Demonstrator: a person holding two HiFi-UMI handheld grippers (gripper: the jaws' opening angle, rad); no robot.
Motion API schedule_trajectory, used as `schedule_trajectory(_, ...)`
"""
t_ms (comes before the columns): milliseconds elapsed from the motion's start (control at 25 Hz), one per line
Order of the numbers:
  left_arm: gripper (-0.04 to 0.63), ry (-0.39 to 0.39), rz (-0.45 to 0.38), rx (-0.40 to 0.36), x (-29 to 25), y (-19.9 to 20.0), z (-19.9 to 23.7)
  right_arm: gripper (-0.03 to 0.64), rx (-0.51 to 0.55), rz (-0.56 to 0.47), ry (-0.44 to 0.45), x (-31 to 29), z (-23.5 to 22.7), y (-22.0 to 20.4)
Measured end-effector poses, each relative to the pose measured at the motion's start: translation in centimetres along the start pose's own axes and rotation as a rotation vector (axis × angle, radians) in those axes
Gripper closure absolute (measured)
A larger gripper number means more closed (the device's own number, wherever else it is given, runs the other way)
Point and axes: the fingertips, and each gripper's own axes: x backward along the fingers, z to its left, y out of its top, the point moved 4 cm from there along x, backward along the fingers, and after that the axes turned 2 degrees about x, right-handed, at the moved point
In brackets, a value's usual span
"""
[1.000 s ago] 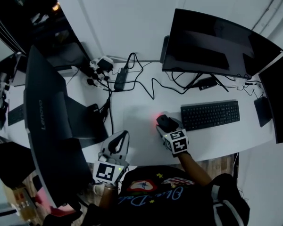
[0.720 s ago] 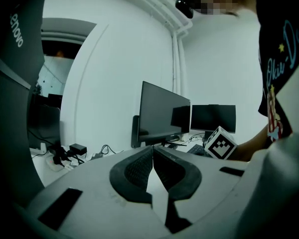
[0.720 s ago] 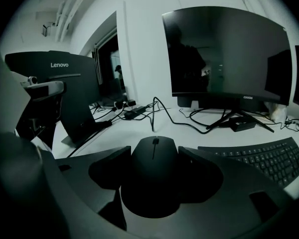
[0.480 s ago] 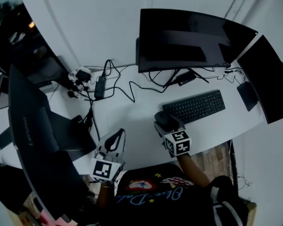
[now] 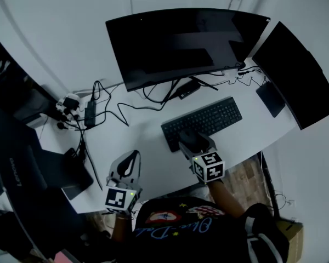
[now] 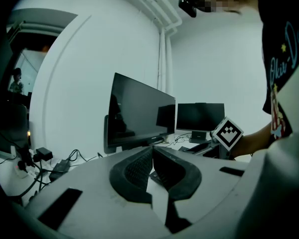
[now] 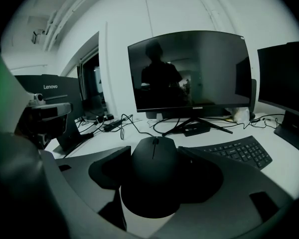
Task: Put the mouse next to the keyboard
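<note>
A black mouse (image 7: 152, 168) sits between the jaws of my right gripper (image 7: 153, 156), which is shut on its sides. In the head view the mouse (image 5: 191, 139) and right gripper (image 5: 193, 142) are at the near left part of the black keyboard (image 5: 202, 122), over its front edge. The keyboard (image 7: 239, 151) lies just right of the mouse in the right gripper view. My left gripper (image 5: 130, 165) rests over the white desk (image 5: 148, 141) to the left. Its jaws are shut together with nothing between them (image 6: 150, 152).
A wide curved monitor (image 5: 181, 43) stands behind the keyboard, with a second monitor (image 5: 293, 73) at the right. A power strip and tangled cables (image 5: 77, 108) lie at the back left. A dark Lenovo monitor (image 5: 16, 163) stands at the left. The desk's front edge runs close to both grippers.
My right gripper has carried the mouse rightward, from a gap left of the keyboard to its near left part. The head view has swung. The left gripper has stayed shut.
</note>
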Motion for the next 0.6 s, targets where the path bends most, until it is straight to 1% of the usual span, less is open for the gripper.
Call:
schedule_trajectory(400,0.592,-0.041,0.025,-0.018,-6.8,0.4,-9.7,0.347,0.002,-0.048,-0.012,5.7,-9.9,-0.3)
schedule_trajectory(600,0.592,-0.055,0.020,-0.023,-10.4,0.7,-14.2,0.347,0.016,-0.073,-0.017,8.5,-15.1,-0.5)
